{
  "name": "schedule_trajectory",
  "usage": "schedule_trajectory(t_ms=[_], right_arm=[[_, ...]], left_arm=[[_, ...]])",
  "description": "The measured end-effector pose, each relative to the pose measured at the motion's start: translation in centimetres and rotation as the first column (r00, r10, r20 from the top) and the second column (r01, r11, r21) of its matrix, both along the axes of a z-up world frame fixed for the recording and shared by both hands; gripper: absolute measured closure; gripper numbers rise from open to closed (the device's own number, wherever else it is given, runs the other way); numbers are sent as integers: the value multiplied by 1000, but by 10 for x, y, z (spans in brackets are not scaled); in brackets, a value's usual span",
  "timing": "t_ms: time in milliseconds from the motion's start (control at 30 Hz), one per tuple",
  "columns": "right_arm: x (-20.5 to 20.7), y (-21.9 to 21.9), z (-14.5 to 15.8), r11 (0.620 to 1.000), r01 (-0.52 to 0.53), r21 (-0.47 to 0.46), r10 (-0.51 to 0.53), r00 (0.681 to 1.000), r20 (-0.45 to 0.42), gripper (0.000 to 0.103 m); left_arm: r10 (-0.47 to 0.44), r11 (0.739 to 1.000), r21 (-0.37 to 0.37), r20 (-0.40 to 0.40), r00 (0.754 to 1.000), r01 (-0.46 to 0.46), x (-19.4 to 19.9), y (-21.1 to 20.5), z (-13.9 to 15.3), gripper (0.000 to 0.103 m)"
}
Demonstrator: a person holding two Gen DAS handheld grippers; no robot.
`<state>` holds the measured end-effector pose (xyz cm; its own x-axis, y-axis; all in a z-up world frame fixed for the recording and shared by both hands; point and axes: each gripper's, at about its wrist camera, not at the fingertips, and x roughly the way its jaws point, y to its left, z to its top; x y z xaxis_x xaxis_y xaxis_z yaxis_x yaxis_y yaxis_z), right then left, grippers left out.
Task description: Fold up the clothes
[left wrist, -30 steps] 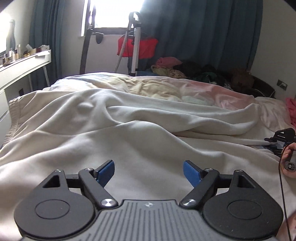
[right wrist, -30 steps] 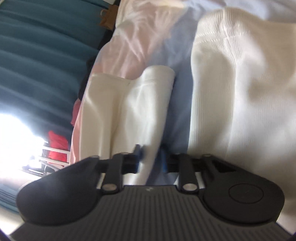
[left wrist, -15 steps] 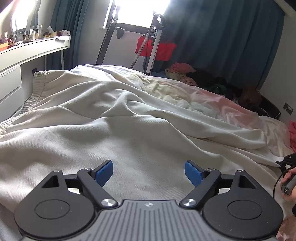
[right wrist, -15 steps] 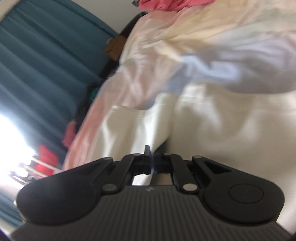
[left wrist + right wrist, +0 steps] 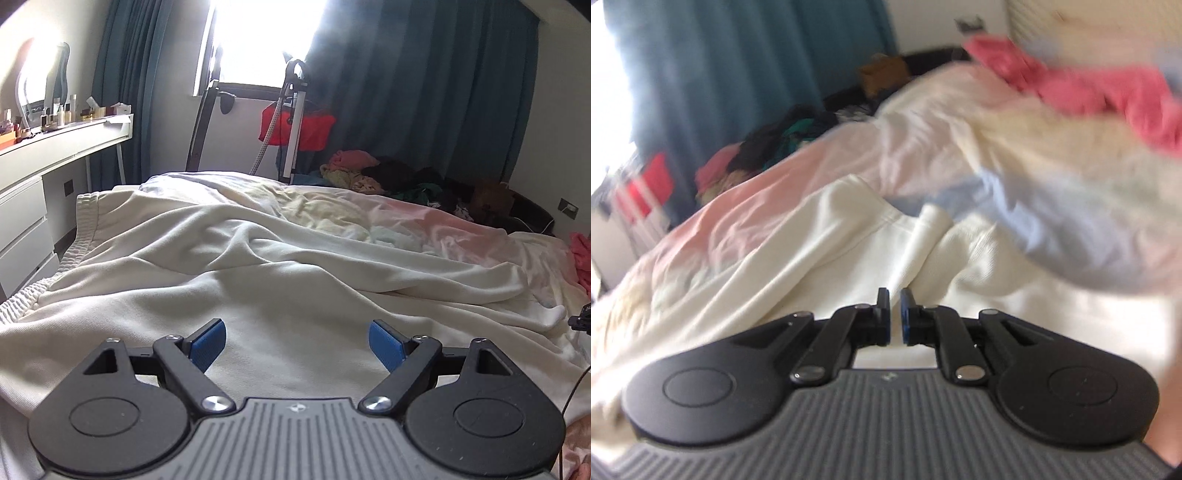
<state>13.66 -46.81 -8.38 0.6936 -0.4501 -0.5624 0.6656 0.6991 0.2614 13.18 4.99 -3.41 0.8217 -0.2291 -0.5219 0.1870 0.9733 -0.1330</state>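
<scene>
A large cream garment (image 5: 258,280) lies spread and wrinkled across the bed, its ribbed elastic band (image 5: 79,236) at the left. My left gripper (image 5: 297,341) is open and empty, just above the cloth's near part. In the right wrist view the same cream garment (image 5: 820,251) shows with a seam. My right gripper (image 5: 894,317) has its jaws almost together with a thin gap, above the cloth; nothing shows between them. The view is blurred.
A pale pink and yellow bedsheet (image 5: 424,218) lies under the garment. A pink cloth (image 5: 1108,88) lies at the bed's right. A clothes pile (image 5: 369,173) sits behind the bed, a white dresser (image 5: 44,177) at left, dark teal curtains (image 5: 424,92) behind.
My left gripper has swung left, bringing the dresser and elastic band further into view. My right gripper closed, then rotated upright above the cream garment.
</scene>
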Motion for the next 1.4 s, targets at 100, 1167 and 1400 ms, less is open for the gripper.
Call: schedule_trajectory(t_ms=[100,1167,1400], right_arm=[[-19,20,17,990,-138,-37,138,990,6,93],[-66,92,52,911,-412,-22,413,910,34,18],[-77,53,43,961,-255,112,247,966,76,18]], left_arm=[[-20,1000,0,26,999,20,-14,-3,9,16],[287,933,-170,-171,942,-316,-31,90,-1,3],[338,812,-371,-330,881,-450,-6,190,-6,4]])
